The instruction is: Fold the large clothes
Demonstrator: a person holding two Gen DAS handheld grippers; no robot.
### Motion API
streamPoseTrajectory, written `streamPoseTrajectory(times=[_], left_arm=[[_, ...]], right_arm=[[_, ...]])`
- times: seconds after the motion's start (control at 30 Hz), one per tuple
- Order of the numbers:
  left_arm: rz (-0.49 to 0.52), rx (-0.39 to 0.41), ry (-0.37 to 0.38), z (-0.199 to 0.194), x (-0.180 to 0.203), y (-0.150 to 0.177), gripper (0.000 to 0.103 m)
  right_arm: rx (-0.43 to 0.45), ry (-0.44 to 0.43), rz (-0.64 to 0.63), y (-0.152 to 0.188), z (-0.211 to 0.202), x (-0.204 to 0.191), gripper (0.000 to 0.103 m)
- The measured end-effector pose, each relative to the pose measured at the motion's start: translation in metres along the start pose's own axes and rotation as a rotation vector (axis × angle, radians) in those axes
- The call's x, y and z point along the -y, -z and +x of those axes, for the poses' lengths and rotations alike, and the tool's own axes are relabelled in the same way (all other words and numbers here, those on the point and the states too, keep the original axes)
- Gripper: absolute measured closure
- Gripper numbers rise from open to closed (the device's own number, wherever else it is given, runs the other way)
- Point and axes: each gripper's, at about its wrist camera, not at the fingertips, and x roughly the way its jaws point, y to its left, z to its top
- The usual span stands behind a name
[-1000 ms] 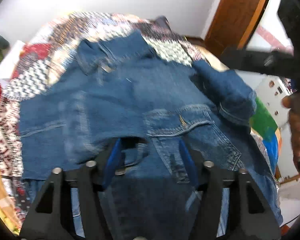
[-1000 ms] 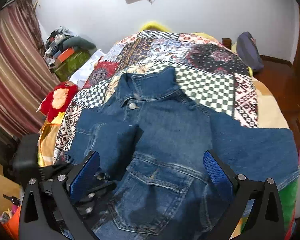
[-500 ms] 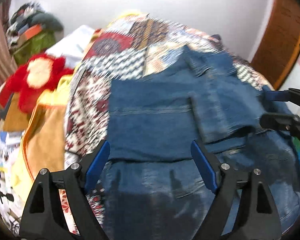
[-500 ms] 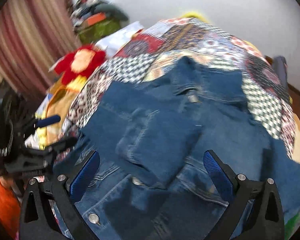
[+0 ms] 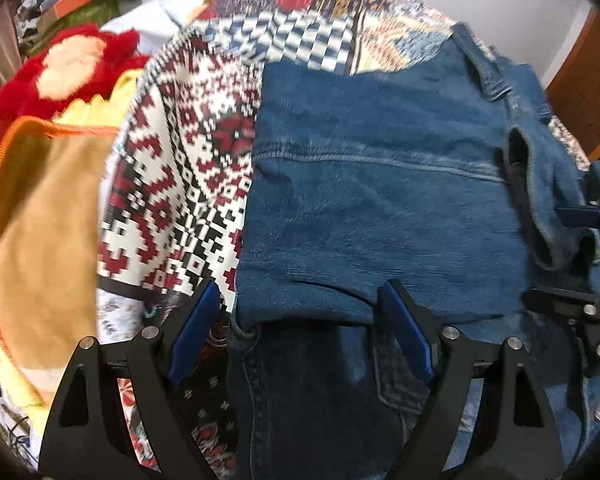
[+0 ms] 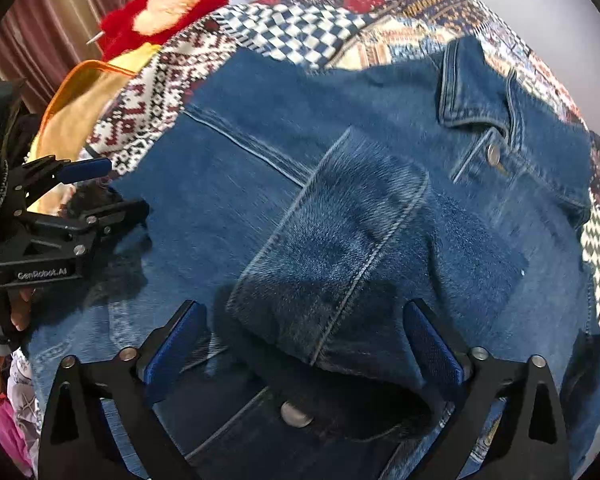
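A blue denim jacket (image 5: 380, 200) lies front-up on the patchwork bedspread (image 5: 180, 152), with one sleeve folded across its chest (image 6: 340, 248) and its collar (image 6: 472, 88) at the far end. My left gripper (image 5: 300, 320) is open, its jaws straddling the folded edge at the jacket's left side. My right gripper (image 6: 300, 344) is open just above the cuff end of the folded sleeve. The left gripper also shows in the right wrist view (image 6: 100, 192), and the right gripper shows in the left wrist view (image 5: 580, 256).
A red and tan plush toy (image 5: 68, 68) and an orange-edged tan cloth (image 5: 40, 216) lie left of the jacket. A striped curtain (image 6: 60, 20) hangs at the left. A wooden door (image 5: 588, 112) stands at the far right.
Both grippers have dropped closer to the jacket. The left one has swung left from the jacket's middle to its left edge. Both stay open.
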Motion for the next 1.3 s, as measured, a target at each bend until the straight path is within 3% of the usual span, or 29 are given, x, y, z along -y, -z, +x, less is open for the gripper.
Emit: streamPoseTrajectory(times=[0.03, 0.13, 0.23, 0.33, 0.4, 0.5, 0.73, 0.93, 1.13, 1.3], left_arm=[[-0.003, -0.008, 0.005, 0.005, 0.0, 0.001, 0.02], [-0.029, -0.015, 0.015, 0.015, 0.0, 0.004, 0.019], [-0.032, -0.001, 0.009, 0.016, 0.0, 0.009, 0.018], [-0.029, 0.007, -0.004, 0.016, 0.001, 0.012, 0.016], [-0.023, 0.007, -0.015, 0.017, 0.002, 0.012, 0.015], [-0.017, 0.008, -0.036, 0.019, 0.003, 0.011, 0.013], [0.002, -0.011, -0.085, 0.02, 0.011, 0.007, 0.012], [0.055, -0.042, -0.139, 0.01, 0.025, -0.004, 0.014], [0.11, 0.076, -0.102, -0.038, 0.06, -0.031, 0.013], [0.178, 0.131, -0.007, -0.059, 0.111, -0.046, 0.013]], right_arm=[[0.006, 0.002, -0.003, 0.0, 0.001, 0.0, 0.007], [0.029, 0.029, 0.008, 0.001, -0.005, 0.001, 0.024], [0.043, -0.011, 0.051, 0.003, -0.014, 0.009, 0.037], [0.059, -0.017, 0.037, 0.007, -0.02, 0.009, 0.055], [0.079, -0.013, 0.037, 0.008, -0.026, 0.008, 0.072], [0.122, -0.015, 0.06, 0.011, -0.042, 0.014, 0.083], [0.205, -0.03, 0.157, 0.027, -0.089, 0.054, 0.086], [0.247, -0.011, 0.267, 0.063, -0.116, 0.101, 0.088], [0.236, 0.008, 0.358, 0.102, -0.116, 0.139, 0.089], [0.204, 0.045, 0.45, 0.137, -0.106, 0.167, 0.089]])
